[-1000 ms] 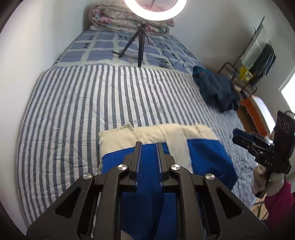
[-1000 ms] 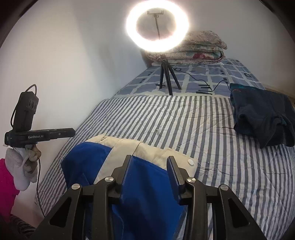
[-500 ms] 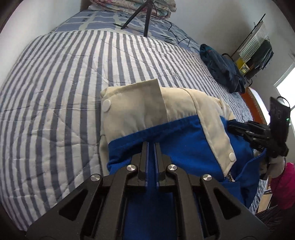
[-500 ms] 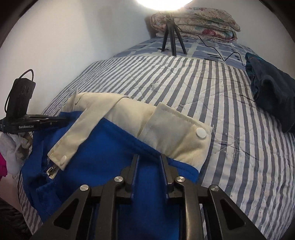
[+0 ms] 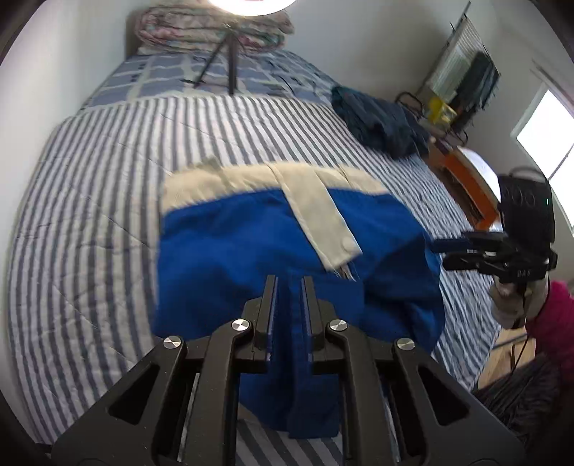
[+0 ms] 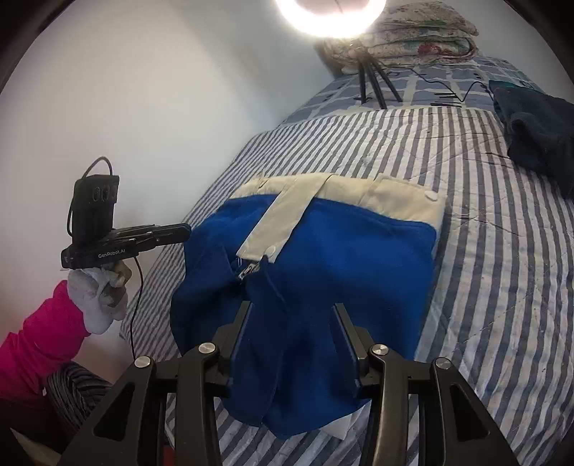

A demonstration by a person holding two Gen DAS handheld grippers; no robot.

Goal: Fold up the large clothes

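Both grippers angle downward over the near edge of the blue jacket [image 5: 251,251]. The left gripper [image 5: 288,283] has its jaws nearly together and opening slightly, a fold of blue fabric pinched between them. The right gripper [image 6: 291,312] has its jaws opening, blue cloth lying loose between them. A gloved hand [image 6: 100,297] in a pink sleeve [image 6: 39,337] holds the left gripper.

Ring light [image 6: 332,16] cut off by the top edge.
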